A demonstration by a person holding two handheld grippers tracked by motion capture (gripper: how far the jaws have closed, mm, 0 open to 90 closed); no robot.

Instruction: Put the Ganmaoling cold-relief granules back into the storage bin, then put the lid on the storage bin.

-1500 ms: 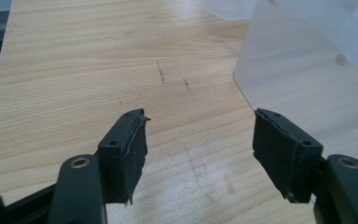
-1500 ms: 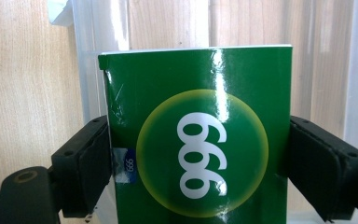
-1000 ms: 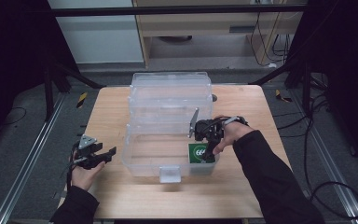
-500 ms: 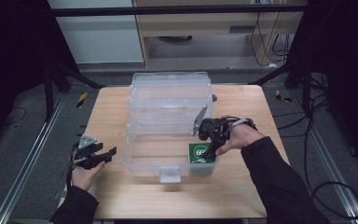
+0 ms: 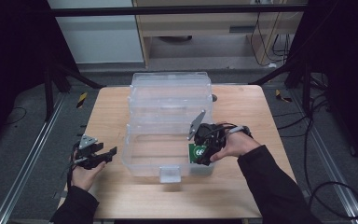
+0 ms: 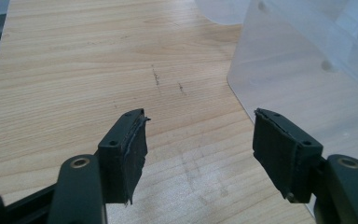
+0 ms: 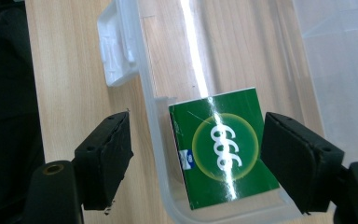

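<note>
I keep the right claw point(image 7: 193, 154) apart w/ nothing clamped, straight above the green box point(image 7: 223, 147) in the clear bin point(image 5: 137, 154), left claw point(image 6: 200, 144) apart too, idle over the surface point(image 6: 74, 70).

A wooden bench point(image 5: 242, 191) stands on a grey floor point(image 5: 28, 140). Behind the bench is a white cabinet point(image 5: 98, 32) beside a wooden shelf unit point(image 5: 200, 28). Right of the bench, black cables point(image 5: 317, 116) trail over the floor.
</note>
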